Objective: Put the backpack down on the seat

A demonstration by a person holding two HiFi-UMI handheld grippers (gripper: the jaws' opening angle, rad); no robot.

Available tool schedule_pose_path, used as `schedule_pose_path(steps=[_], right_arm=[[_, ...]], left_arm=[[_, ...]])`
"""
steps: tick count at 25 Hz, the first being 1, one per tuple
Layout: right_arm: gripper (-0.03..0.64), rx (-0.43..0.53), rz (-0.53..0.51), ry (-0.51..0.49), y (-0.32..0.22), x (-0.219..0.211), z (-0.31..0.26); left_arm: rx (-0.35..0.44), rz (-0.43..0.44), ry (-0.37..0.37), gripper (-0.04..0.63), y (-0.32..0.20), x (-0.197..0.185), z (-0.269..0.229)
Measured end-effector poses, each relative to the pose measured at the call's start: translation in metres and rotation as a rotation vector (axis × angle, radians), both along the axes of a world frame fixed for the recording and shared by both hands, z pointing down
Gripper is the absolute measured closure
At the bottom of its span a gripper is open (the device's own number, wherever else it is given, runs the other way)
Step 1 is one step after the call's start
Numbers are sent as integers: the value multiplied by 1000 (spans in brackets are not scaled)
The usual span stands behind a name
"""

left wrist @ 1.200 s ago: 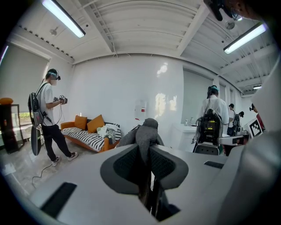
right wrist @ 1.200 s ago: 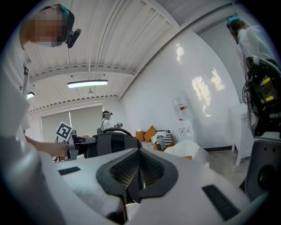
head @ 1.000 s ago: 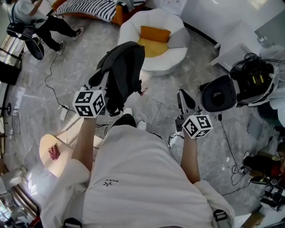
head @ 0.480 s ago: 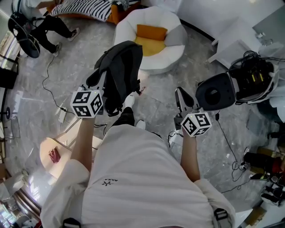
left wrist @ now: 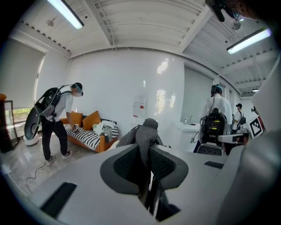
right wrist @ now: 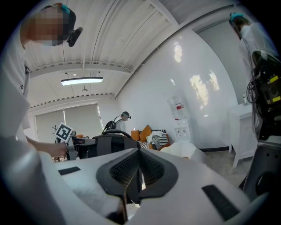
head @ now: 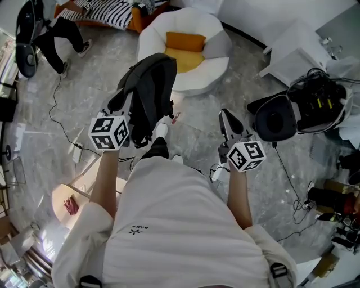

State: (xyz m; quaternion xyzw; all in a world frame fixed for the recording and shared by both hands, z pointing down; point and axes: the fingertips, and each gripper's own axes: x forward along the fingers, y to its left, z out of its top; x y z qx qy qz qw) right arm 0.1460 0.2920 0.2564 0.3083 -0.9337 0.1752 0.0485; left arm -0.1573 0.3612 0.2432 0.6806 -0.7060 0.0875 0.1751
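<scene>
The left gripper [head: 130,109] stood left of centre in the head view, its pads clamped on a grey strap of the dark backpack [head: 151,90]; in the left gripper view [left wrist: 145,154] that strap [left wrist: 147,132] rose straight up between the two pads, pinched tight. The bag hung at upper centre of the head view over the grey marble floor [head: 84,84], with its far end at the near rim of the white round seat [head: 154,31]; it was not yet lying on the seat's orange cushion [head: 184,42]. The right gripper [head: 227,117] sat right of centre, well apart from the bag, and its pads met with nothing between them in its own view [right wrist: 138,176]; the backpack [right wrist: 105,145] showed there at middle left. A black stool [head: 273,119] stood at the right edge; a striped sofa [head: 107,8] lay along the top left.
</scene>
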Motion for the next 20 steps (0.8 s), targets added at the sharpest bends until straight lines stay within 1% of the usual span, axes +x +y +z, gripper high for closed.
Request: schedule_pose_path(steps=[8,13,20], right_arm=[[592,-34,6,18,-45,-23,10],[592,-33,6,22,-63,-43,5],[591,-39,43,38,-93,-69,6]], left_arm=[[-19,22,21,521,-53,-19,11],[-27,46,28,521,-74,-30,11],[-49,85,39,520,-112,-57,22]])
